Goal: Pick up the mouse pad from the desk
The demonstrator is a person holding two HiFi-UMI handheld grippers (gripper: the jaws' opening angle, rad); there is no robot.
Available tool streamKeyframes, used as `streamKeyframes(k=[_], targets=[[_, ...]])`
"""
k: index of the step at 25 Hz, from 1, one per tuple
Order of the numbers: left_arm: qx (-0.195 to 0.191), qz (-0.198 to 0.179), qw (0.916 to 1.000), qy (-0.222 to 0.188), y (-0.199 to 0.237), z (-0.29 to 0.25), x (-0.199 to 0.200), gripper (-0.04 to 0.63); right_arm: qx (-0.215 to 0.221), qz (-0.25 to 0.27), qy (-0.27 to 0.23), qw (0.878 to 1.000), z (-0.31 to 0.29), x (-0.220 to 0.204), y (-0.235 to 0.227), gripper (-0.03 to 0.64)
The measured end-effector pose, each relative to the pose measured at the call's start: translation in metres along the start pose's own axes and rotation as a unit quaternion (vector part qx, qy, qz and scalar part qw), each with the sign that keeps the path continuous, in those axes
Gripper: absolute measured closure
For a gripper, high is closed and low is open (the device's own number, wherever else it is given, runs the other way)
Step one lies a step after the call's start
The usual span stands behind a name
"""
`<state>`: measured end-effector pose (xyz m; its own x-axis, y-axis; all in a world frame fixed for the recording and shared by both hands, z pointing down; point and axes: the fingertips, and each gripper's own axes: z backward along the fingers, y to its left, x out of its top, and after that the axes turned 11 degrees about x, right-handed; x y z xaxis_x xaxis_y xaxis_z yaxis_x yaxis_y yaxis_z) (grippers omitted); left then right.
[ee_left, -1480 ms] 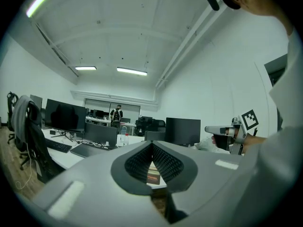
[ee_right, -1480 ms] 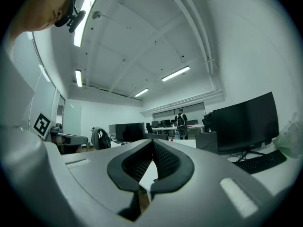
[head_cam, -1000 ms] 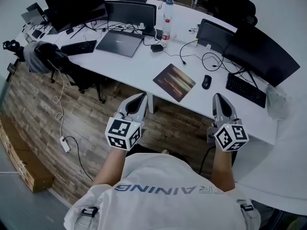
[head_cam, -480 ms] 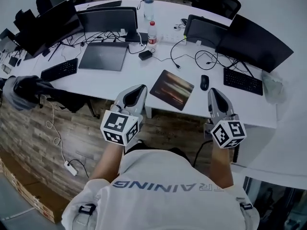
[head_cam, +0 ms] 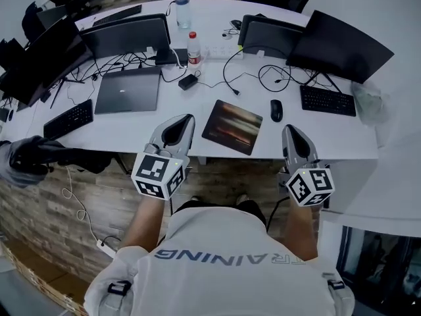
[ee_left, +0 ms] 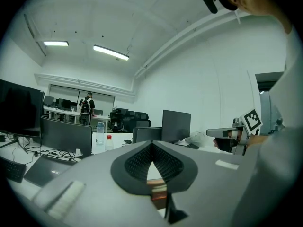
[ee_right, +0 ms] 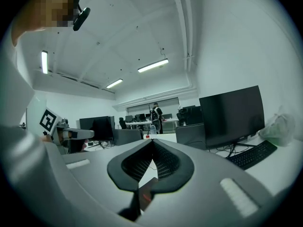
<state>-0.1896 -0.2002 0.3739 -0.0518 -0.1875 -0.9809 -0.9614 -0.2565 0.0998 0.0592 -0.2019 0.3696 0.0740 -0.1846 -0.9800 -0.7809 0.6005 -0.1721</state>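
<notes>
Laptop point(head_cam: 129, 91): closed and flat on the white desk point(head_cam: 131, 129), far to the left of the task's thing, so it is no obstacle to a reach.

Left gripper point(head_cam: 181, 125): held low and nearly level at the desk's front edge, just left of the mouse pad. Its jaws are pressed together with nothing between them. It looks parked for an approach from that side, though it would have to part its jaws first.

Mouse pad point(head_cam: 231, 126): lies flat on the desk, between the two grippers and ahead of them, touched by neither. It is a dark rectangle with a pale, streaked middle. Its long axis runs roughly along the desk's front, skewed so that the left end points away from the person and the right end toward them. The near right corner comes closest to the desk edge, which seems the easiest place to get a jaw under it.

Mouse point(head_cam: 276, 110): sits just beyond the pad's right edge, off the pad, so lifting the pad should not disturb it.

Right gripper point(head_cam: 290, 131): mirrors the left one, low at the desk edge and right of the pad. Its jaws meet at the tip and hold nothing.

Keyboard point(head_cam: 327, 101): well right of the pad, clear of any reach.

Step, as judged: approach only; the pad is not yet gripped.
</notes>
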Motion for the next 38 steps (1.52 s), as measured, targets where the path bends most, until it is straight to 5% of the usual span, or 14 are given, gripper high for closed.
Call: streamKeyframes(k=[16, 20, 25, 29, 33, 38], targets=[[0.028, -0.003, 0.9996, 0.0, -0.049, -0.028, 0.005, 0.59, 0.035, -0.004, -0.006, 0.999, 0.002, 0.013, -0.065, 0.604], [0.026, -0.003, 0.9996, -0.006, -0.052, -0.028, 0.009, 0.493, 0.041, -0.002, -0.005, 0.999, 0.002, 0.015, -0.064, 0.604], [0.019, 0.001, 0.9998, -0.01, -0.051, -0.028, 0.01, 0.268, 0.042, -0.003, -0.005, 0.999, 0.002, 0.013, -0.061, 0.604], [0.02, -0.003, 0.9998, -0.004, -0.045, -0.026, 0.007, 0.198, 0.04, -0.004, -0.005, 0.999, 0.001, 0.011, -0.058, 0.604], [0.011, -0.007, 0.9994, 0.032, -0.04, -0.031, -0.006, 0.184, 0.037, -0.007, -0.001, 0.999, 0.002, 0.008, -0.055, 0.604], [-0.017, -0.051, 0.9892, 0.136, -0.042, -0.056, -0.053, 0.184, 0.031, -0.012, 0.008, 0.999, 0.007, 0.001, -0.054, 0.604]])
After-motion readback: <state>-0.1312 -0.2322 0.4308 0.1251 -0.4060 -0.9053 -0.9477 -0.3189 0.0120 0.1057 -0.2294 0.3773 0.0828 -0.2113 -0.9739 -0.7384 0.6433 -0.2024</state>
